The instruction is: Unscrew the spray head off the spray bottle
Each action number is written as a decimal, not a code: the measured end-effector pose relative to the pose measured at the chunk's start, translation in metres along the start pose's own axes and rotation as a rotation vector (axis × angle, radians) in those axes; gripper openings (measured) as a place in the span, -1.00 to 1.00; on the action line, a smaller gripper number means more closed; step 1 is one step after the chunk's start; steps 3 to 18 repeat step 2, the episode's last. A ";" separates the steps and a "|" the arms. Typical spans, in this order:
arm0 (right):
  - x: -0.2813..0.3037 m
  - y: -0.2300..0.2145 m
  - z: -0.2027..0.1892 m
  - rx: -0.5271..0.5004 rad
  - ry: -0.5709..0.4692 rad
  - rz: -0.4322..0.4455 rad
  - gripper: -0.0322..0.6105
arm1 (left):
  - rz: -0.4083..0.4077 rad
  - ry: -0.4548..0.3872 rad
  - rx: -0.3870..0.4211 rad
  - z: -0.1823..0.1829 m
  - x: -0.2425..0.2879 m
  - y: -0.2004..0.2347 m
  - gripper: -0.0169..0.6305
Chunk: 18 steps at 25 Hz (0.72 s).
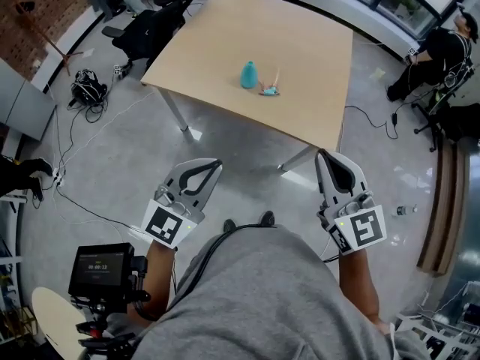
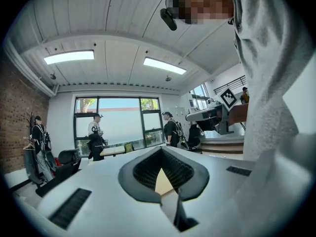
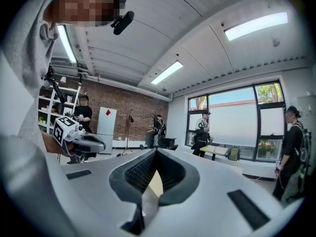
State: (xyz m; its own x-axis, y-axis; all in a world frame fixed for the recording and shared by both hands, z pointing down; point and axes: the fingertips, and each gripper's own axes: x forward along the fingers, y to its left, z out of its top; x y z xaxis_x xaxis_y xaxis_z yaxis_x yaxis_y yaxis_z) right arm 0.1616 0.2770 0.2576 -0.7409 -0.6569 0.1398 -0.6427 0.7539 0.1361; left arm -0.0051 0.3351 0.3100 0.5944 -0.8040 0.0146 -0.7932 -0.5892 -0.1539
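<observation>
A teal spray bottle body (image 1: pixel 249 74) stands upright on the light wooden table (image 1: pixel 225 43). Just to its right lies a small spray head (image 1: pixel 270 88) with a thin tube, apart from the bottle. Both grippers are held close to the person's body, well short of the table and above the floor. My left gripper (image 1: pixel 216 163) is shut with nothing in it. My right gripper (image 1: pixel 321 154) is likewise shut and empty. In the left gripper view the closed jaws (image 2: pixel 161 150) point out across the room. The right gripper view shows its jaws (image 3: pixel 156 151) closed too.
A black office chair (image 1: pixel 154 28) stands at the table's far left corner. Cables (image 1: pixel 88 88) trail over the grey floor on the left. A person (image 1: pixel 442 51) sits at the far right. A device with a screen (image 1: pixel 101 268) hangs at the lower left.
</observation>
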 end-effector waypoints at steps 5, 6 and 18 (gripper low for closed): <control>-0.005 -0.009 0.003 -0.011 -0.005 -0.018 -0.89 | -0.023 0.007 0.018 -0.001 0.010 -0.003 -0.94; -0.005 -0.009 0.003 -0.011 -0.005 -0.018 -0.89 | -0.023 0.007 0.018 -0.001 0.010 -0.003 -0.94; -0.005 -0.009 0.003 -0.011 -0.005 -0.018 -0.89 | -0.023 0.007 0.018 -0.001 0.010 -0.003 -0.94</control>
